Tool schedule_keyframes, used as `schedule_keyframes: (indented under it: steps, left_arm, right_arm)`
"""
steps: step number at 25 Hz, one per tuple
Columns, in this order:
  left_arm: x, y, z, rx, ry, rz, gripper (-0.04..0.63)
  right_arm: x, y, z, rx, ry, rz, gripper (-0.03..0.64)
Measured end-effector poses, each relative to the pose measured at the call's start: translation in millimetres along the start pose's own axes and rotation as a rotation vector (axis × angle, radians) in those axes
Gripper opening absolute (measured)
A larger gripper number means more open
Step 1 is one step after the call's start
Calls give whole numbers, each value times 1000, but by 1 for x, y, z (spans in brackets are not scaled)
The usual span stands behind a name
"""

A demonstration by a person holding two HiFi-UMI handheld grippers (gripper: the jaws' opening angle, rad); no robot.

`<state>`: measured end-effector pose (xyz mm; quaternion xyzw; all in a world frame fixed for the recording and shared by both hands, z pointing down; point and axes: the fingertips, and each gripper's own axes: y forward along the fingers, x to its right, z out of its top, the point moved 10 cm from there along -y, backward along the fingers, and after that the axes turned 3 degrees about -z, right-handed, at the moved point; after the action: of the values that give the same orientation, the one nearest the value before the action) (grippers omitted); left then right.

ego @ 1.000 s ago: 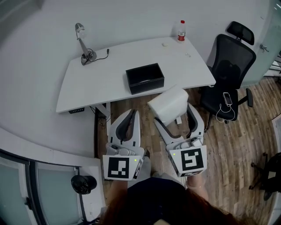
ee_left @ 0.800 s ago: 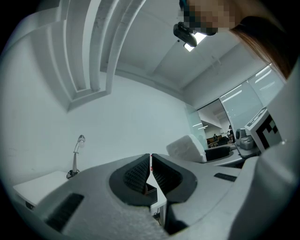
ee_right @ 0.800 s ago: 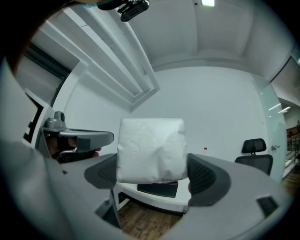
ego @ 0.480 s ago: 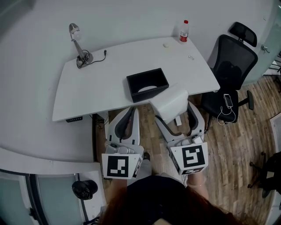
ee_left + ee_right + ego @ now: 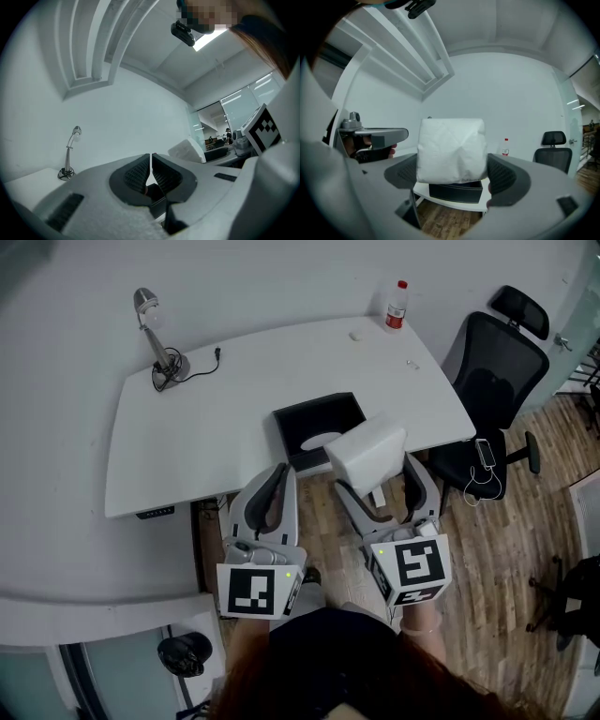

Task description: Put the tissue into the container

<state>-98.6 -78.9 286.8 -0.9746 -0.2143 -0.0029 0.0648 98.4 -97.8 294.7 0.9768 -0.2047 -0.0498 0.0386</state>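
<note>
A white tissue pack (image 5: 366,456) is clamped between the jaws of my right gripper (image 5: 375,474), held in the air at the desk's front edge. In the head view it overlaps the near right corner of the black open container (image 5: 314,420), which stands on the white desk (image 5: 206,427). The right gripper view has the tissue pack (image 5: 451,150) filling the jaws of the right gripper (image 5: 452,174), with the container (image 5: 454,191) just below and behind it. My left gripper (image 5: 277,472) is shut and empty, left of the pack and short of the desk; the left gripper (image 5: 150,158) shows closed pads.
A desk lamp (image 5: 155,334) with its cord stands at the desk's far left, and a red-capped bottle (image 5: 398,306) at the far right. A black office chair (image 5: 492,371) sits right of the desk. Wooden floor (image 5: 506,549) lies beneath.
Both grippers have come closer to the desk. The tissue pack, earlier over the floor in front of the container, now reaches the container's near right corner.
</note>
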Motion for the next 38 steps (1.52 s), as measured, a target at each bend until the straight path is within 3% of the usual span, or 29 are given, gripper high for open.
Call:
schedule_keyframes:
  steps: [11,16,24,38]
  left_arm:
    - [-52,28,-14,6,-34,-53,37]
    - [-70,34,-22,16,-6,-85,37]
    - [-80,38,-25,13,-38,-90,37]
    - [-93,54,-37,-3,-64,-80,36]
  right_arm:
    - [-6,47,-6,-111,59,-67,436]
    - [-12,60,-8,-144,72,-96,436]
    - [-16,72,-9,-167,118,-84,436]
    - [-11,111,-23,-257,90,-75,436]
